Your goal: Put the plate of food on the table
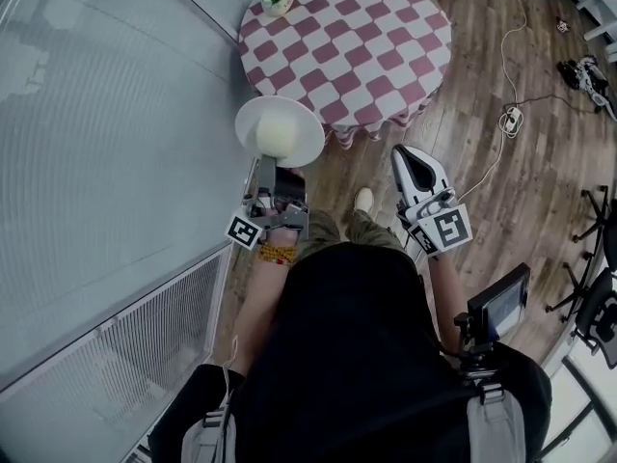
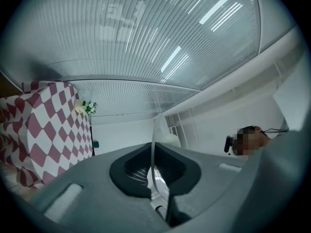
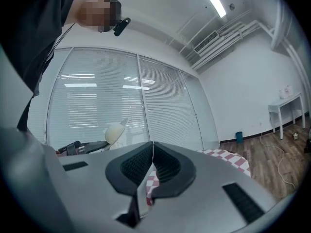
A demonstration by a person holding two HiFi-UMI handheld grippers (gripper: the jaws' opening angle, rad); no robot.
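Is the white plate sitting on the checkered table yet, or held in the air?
Held: the left tongs pinch the plate by its rim, short of the table.

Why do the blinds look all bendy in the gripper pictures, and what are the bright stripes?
Left gripper view: the wide-angle lens bows the blinds into a dome, corners go dark; the bright stripes look like ceiling lights reflected in glass. Right gripper view: milder bending, one ceiling light glares. Head view: evenly lit, fairly sharp.
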